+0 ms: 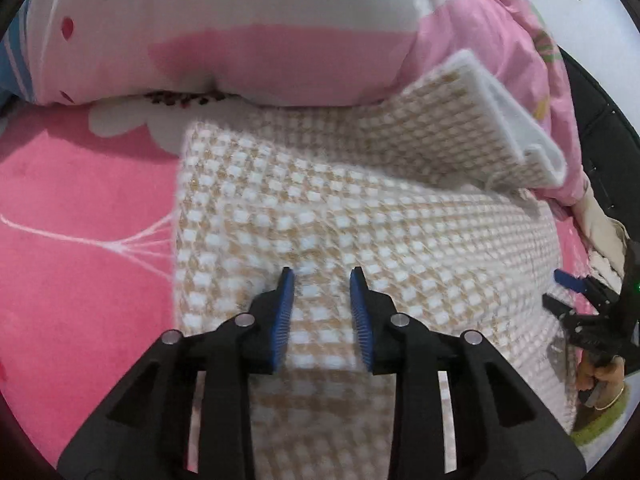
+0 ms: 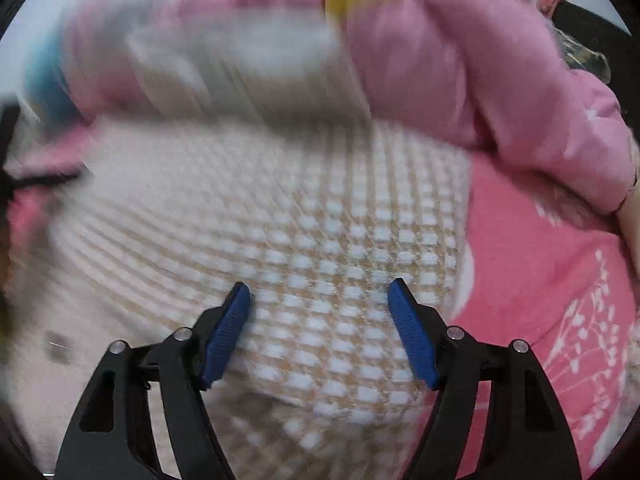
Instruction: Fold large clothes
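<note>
A tan-and-white checked knit garment [image 1: 360, 208] lies folded on the pink bed sheet [image 1: 80, 240]. A white-lined flap [image 1: 500, 112] of it stands raised at the upper right. My left gripper [image 1: 322, 276] points down at the garment's near part, jaws slightly apart. A folded edge lies between the blue pads [image 1: 284, 312], and they do not pinch it. My right gripper [image 1: 560, 292] shows at the garment's right edge. In the blurred right wrist view the right gripper [image 2: 320, 284] is wide open just above the checked garment [image 2: 320, 220], with nothing gripped.
A white and pink quilt or pillow [image 1: 240, 40] is heaped behind the garment, and pink bedding [image 2: 500, 80] crowds its far right side. Pink sheet [image 2: 540, 280] with a white flower print lies to the right. A hand [image 1: 600, 376] wearing a bangle holds the right gripper.
</note>
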A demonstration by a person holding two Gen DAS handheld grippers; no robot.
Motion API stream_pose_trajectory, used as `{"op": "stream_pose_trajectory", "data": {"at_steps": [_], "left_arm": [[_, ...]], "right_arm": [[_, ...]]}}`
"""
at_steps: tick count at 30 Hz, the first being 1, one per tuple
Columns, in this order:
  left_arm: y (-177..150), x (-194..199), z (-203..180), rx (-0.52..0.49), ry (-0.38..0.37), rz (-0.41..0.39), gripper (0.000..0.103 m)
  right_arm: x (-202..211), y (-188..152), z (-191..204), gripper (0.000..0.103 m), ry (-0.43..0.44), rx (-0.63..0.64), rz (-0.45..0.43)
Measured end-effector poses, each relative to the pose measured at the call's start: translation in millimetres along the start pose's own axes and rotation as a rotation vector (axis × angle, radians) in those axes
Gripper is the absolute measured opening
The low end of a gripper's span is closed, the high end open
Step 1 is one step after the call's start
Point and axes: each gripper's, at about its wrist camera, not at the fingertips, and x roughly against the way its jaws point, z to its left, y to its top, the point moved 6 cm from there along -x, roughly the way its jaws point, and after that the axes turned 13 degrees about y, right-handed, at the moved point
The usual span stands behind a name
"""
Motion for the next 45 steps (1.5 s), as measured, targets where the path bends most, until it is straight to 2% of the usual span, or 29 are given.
{"op": "stream_pose_trajectory", "data": {"at_steps": [4, 9, 11, 13, 17, 21, 24, 30, 33, 38, 45], "left_arm": [[9, 18, 15, 0.093, 0.027, -0.027, 0.027], [-12, 83, 24, 0.038, 0.090, -0.093, 0.044], [-29, 109, 21, 0.024, 0.106, -0.114, 0.058], [-62, 137, 23, 0.007, 0.119, -0.125, 0.065], [-121, 159, 28, -0.010, 0.147, -0.101, 0.073], [-185, 169, 39, -0.007, 0.183, -0.072, 0.073], [-228, 170, 43, 0.008, 0.197, -0.058, 0.073], [-289, 171, 55, 0.108, 0.157, -0.061, 0.072], [-305, 176, 58, 0.127, 0.166, -0.090, 0.064], [-323, 183, 56, 0.171, 0.121, -0.087, 0.051], [-350, 184, 41, 0.166, 0.063, -0.025, 0.046]], "right_arm": [[28, 8, -1, 0.070, -0.061, -0.048, -0.016], [88, -20, 14, 0.073, 0.010, -0.082, -0.056], [113, -48, 28, 0.082, 0.052, -0.096, -0.066], [132, -79, 39, 0.084, 0.083, -0.107, -0.068], [160, -146, 55, 0.086, 0.119, -0.164, -0.080], [170, -201, 51, 0.087, 0.109, -0.244, -0.077], [175, -239, 47, 0.087, 0.144, -0.330, -0.089], [165, -280, 46, 0.087, 0.240, -0.440, -0.090], [163, -287, 49, 0.087, 0.259, -0.452, -0.114], [164, -296, 62, 0.082, 0.315, -0.475, -0.121], [163, -306, 71, 0.075, 0.343, -0.499, -0.105]]}}
